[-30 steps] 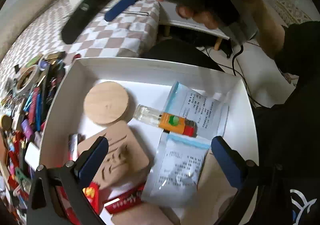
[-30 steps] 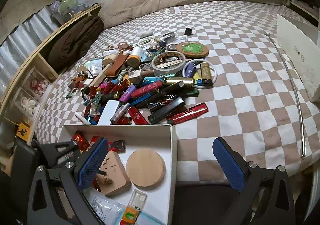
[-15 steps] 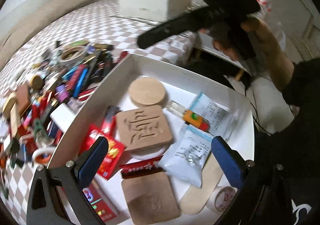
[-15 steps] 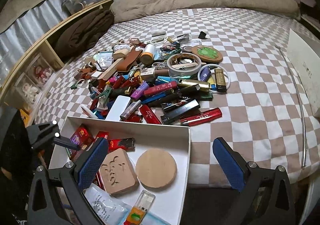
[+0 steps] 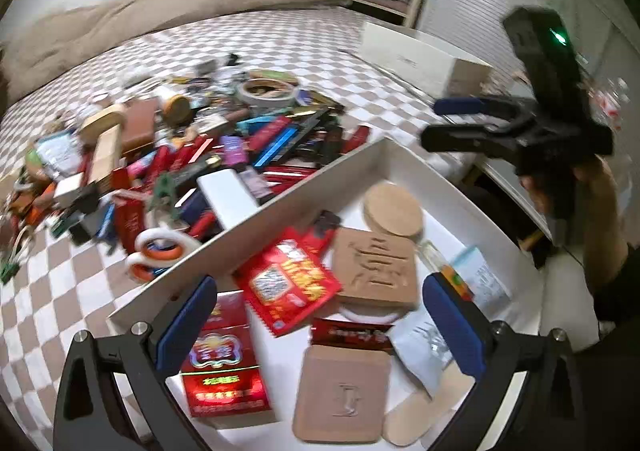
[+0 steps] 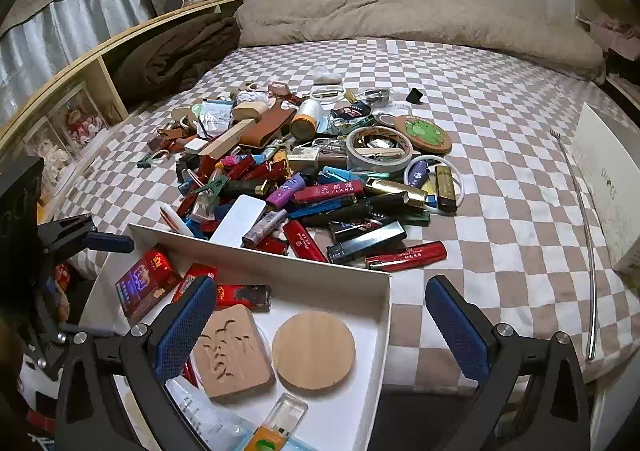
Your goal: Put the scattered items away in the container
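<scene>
A white box (image 5: 304,187) (image 6: 384,315) sits at the bed's near edge. It holds a round wooden disc (image 5: 394,211) (image 6: 314,351), a carved wooden block (image 5: 376,267) (image 6: 230,351), red packets (image 5: 288,287), a small bottle (image 6: 280,427) and sachets. A pile of scattered items (image 6: 320,179) (image 5: 192,155), mostly lighters, tape rolls and clips, lies beyond the box on the checkered bedspread. My left gripper (image 5: 320,327) is open and empty above the box. My right gripper (image 6: 320,327) is open and empty above the box's near corner; it also shows in the left wrist view (image 5: 460,123).
A roll of tape (image 6: 378,149), a red lighter (image 6: 406,255) and a white case (image 6: 238,221) lie in the pile. A white shoebox (image 6: 608,187) and a thin metal rod (image 6: 588,243) lie at the right. A beige duvet (image 6: 400,23) and wooden shelves (image 6: 80,91) border the bed.
My left gripper has swung left, so the pile has come into its view. My right gripper has moved forward toward the pile. Both stay open.
</scene>
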`<action>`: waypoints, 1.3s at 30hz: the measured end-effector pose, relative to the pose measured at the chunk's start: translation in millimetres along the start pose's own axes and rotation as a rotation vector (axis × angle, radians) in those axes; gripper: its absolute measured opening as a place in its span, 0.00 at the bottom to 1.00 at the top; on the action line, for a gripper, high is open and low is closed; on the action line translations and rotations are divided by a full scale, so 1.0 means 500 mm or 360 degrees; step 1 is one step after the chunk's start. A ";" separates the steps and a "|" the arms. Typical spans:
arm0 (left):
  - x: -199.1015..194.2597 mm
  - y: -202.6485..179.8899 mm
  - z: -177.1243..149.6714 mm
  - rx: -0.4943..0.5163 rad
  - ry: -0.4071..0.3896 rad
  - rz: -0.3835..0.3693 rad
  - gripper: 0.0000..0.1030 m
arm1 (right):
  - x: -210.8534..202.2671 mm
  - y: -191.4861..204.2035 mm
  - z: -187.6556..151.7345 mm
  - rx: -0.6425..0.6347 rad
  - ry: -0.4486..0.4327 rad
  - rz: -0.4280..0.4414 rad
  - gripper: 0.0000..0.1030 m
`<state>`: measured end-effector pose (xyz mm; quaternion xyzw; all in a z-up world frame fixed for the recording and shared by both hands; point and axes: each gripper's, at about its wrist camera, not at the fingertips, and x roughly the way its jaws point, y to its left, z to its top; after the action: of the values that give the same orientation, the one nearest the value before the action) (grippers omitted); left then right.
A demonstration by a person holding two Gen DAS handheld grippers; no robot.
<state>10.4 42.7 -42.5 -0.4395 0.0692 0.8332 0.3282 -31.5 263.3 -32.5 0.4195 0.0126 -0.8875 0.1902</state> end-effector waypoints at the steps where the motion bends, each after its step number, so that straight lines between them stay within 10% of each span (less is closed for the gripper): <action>1: -0.002 0.005 -0.002 -0.0021 -0.0010 0.0018 1.00 | 0.001 0.002 0.000 -0.0001 -0.0005 -0.0001 1.00; 18: -0.035 0.082 -0.020 -0.0405 -0.0172 0.0381 1.00 | 0.011 0.033 -0.015 -0.0061 -0.0050 -0.0145 1.00; 39: -0.059 0.095 -0.031 -0.0583 -0.0230 0.0452 1.00 | 0.017 0.059 -0.038 -0.0150 -0.0066 -0.0191 1.00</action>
<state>3.8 -14.8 -37.4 -0.4169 -0.0456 0.8989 0.1267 -12.2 236.6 -47.3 0.3900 0.0756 -0.9043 0.1565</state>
